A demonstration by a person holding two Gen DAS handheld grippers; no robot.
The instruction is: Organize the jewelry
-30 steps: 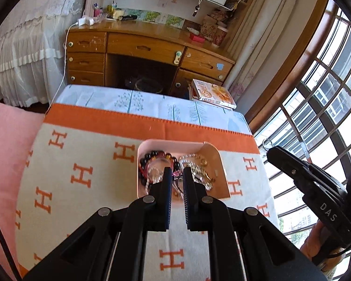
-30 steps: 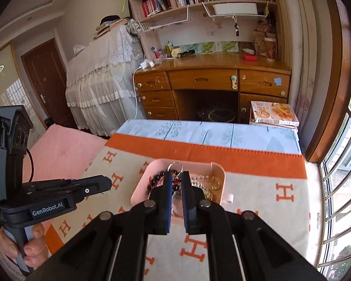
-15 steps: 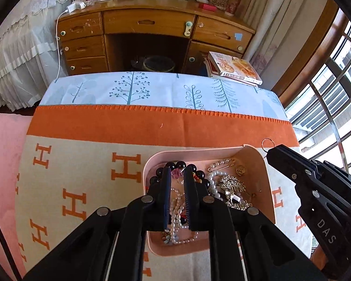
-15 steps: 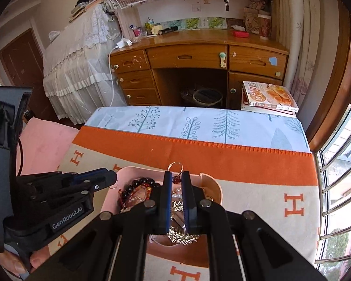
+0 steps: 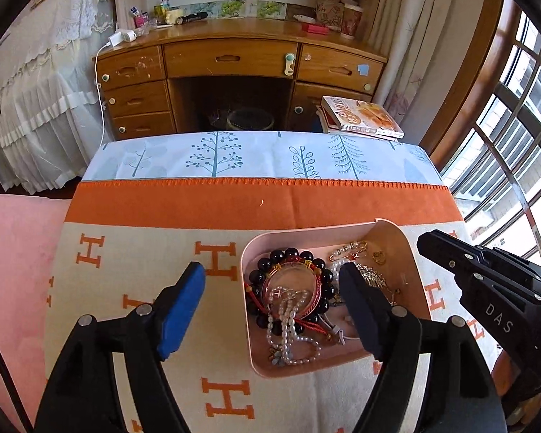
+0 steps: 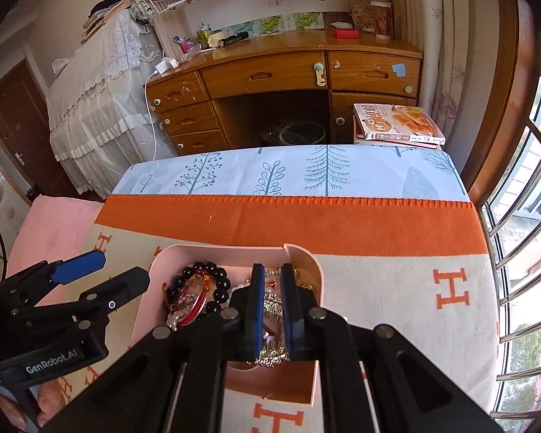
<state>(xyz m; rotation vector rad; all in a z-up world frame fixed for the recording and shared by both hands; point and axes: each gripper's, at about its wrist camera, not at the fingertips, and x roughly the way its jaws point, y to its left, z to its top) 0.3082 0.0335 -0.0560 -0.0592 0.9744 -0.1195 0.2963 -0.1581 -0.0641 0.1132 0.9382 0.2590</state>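
The left gripper [image 5: 270,281] is spread wide, its blue-padded finger over the cream blanket with orange H letters [image 5: 144,270] and its dark finger over the shallow pink rectangular tray [image 5: 411,252]; nothing is held between them, and whether the dark finger touches the jewelry beneath it cannot be told.

The right gripper [image 6: 272,274] is drawn narrow, only a thin gap being left between its blue pads, and it is lowered into the right half of the tray [image 6: 169,252] over the glittering silver rhinestone chain [image 6: 270,355] (part of which is seen through the gap). Whether anything is actually pinched cannot be made out, since the fingers cover the spot.

All the jewelry lies inside the tray, which rests on the blanket: a bracelet of round black beads [image 5: 288,254] is coiled around a red cord bangle [image 5: 315,301], a white pearl strand [image 5: 288,328] trails toward the near edge, and small gold pieces [image 5: 378,256] sit in the far right corner. The heap is tangled, so single items are hard to separate. The tray's near right wall is hidden by the right gripper's body in the right wrist view.
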